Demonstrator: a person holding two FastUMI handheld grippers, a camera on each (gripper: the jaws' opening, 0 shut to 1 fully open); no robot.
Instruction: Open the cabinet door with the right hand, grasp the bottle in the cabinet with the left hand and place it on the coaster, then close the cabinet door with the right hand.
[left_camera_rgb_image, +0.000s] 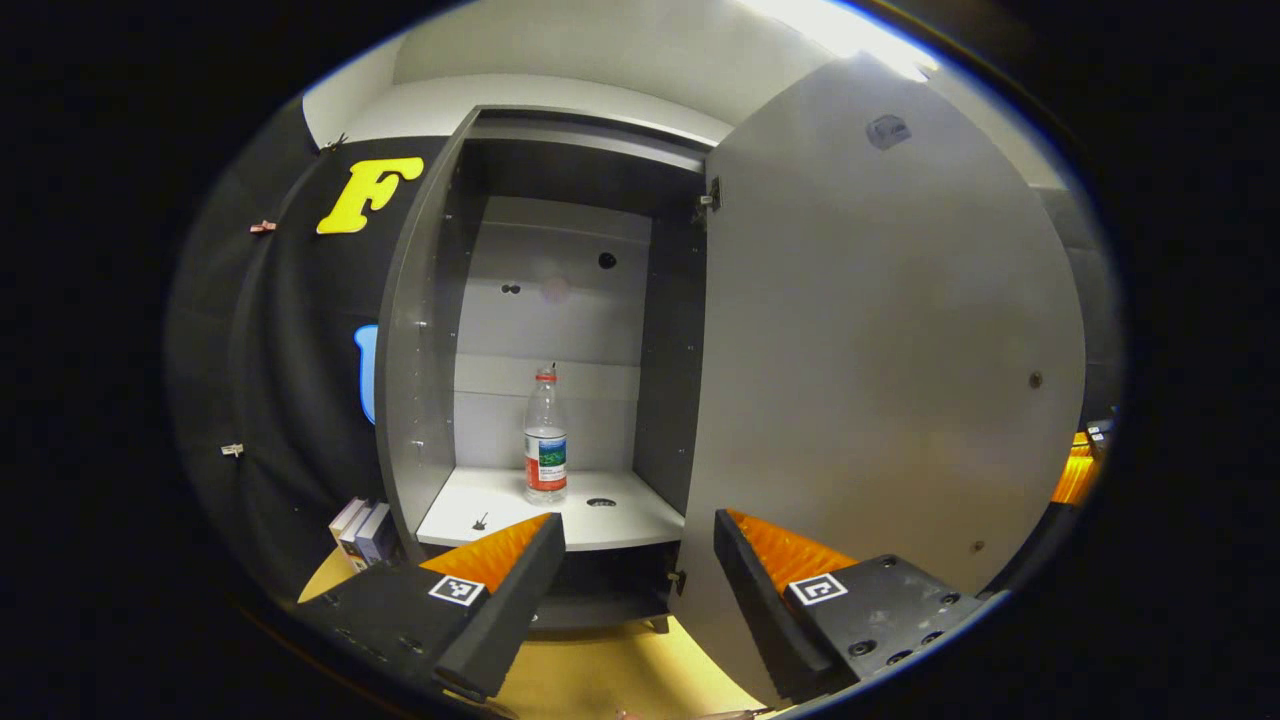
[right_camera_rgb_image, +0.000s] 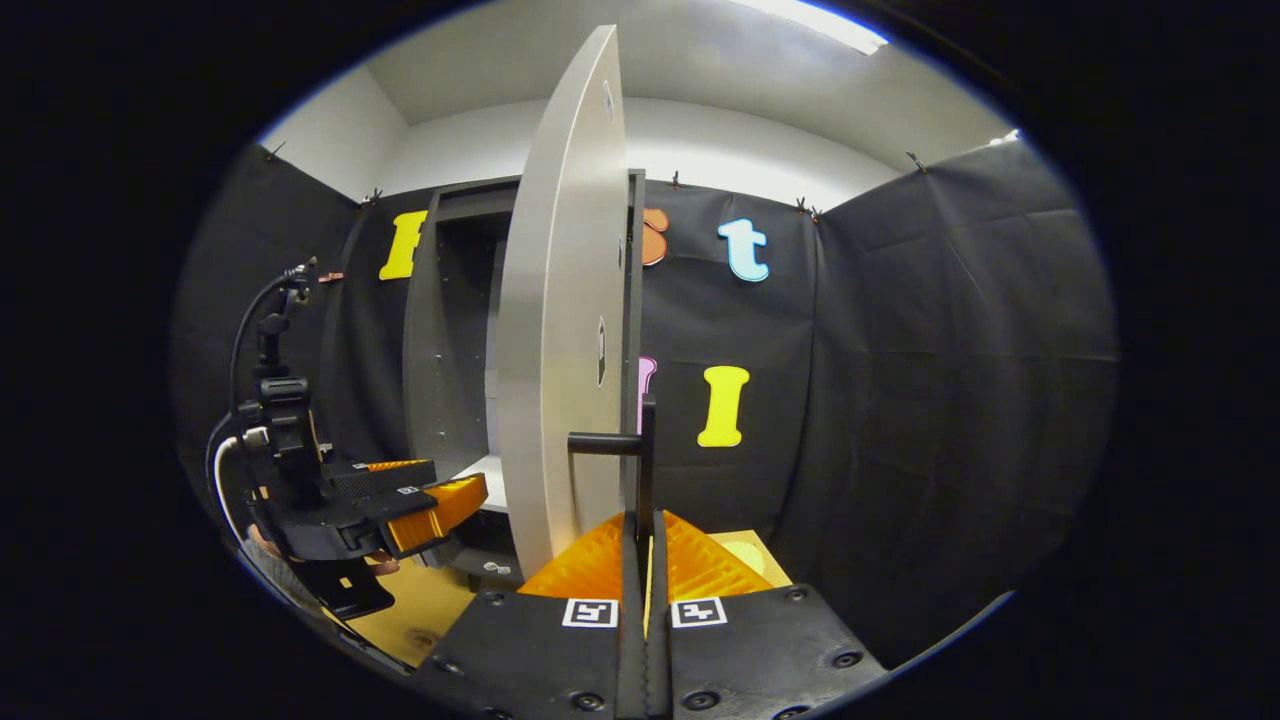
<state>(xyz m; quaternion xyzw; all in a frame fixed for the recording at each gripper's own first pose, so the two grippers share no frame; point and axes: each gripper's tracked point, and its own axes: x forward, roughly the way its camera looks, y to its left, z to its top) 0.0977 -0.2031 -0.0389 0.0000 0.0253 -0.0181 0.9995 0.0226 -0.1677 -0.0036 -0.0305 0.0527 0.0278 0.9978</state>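
Observation:
The grey cabinet (left_camera_rgb_image: 430, 330) stands open, and a clear plastic bottle (left_camera_rgb_image: 545, 440) with a red cap and a label stands upright on its white shelf (left_camera_rgb_image: 620, 520). My left gripper (left_camera_rgb_image: 640, 555) is open, a short way in front of the shelf, with the bottle beyond its left finger. The open door (left_camera_rgb_image: 880, 350) stands to its right. In the right gripper view the door (right_camera_rgb_image: 565, 300) shows edge-on, and my right gripper (right_camera_rgb_image: 645, 535) is shut on its black handle (right_camera_rgb_image: 640, 455). My left gripper (right_camera_rgb_image: 470, 497) reaches toward the cabinet at the left. A pale round coaster (right_camera_rgb_image: 745, 553) lies on the yellow table.
Some books (left_camera_rgb_image: 360, 530) stand on the yellow table (left_camera_rgb_image: 600, 680) left of the cabinet. Black cloth walls (right_camera_rgb_image: 950, 400) close the booth on the right and behind. A hand (right_camera_rgb_image: 270, 550) holds the left gripper, with cables above it.

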